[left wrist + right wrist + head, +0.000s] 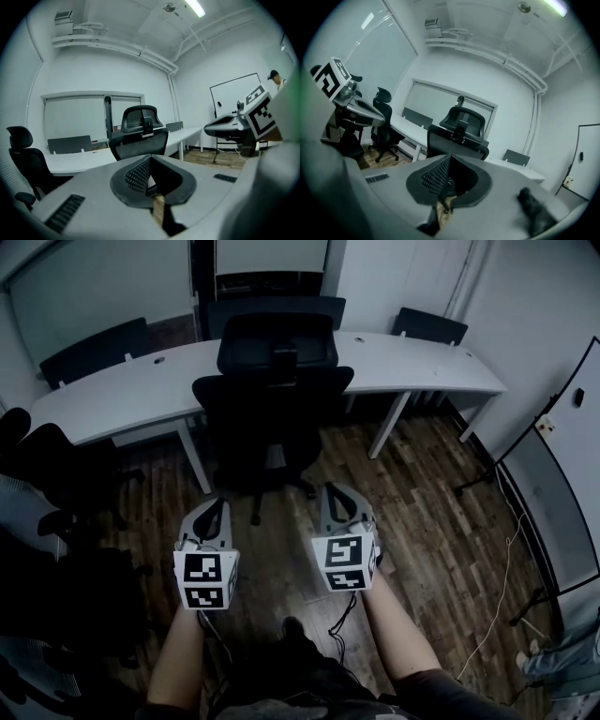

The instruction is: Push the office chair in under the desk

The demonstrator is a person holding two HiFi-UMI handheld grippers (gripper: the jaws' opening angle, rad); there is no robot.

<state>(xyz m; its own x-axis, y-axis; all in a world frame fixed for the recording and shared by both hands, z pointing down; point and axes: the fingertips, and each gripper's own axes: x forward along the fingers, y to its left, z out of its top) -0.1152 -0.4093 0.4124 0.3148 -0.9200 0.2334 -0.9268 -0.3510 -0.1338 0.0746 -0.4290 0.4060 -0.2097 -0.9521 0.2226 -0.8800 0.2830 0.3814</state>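
Observation:
A black office chair [272, 399] with a mesh back and headrest stands on the wood floor, its back toward me and its seat partly under the long white desk [122, 390]. My left gripper [217, 505] and right gripper [336, 493] are held side by side just short of the chair's base, both shut and empty. The same chair [140, 133] rises behind the shut left jaws [150, 176] in the left gripper view. In the right gripper view the chair [459, 136] stands beyond the shut right jaws [447, 180]. Neither gripper touches the chair.
Other black chairs [47, 465] crowd the left side. Two more chair backs [94, 348] [429, 326] stand behind the desk. A whiteboard on a stand [562, 474] is at the right. A cable [497, 596] trails over the floor.

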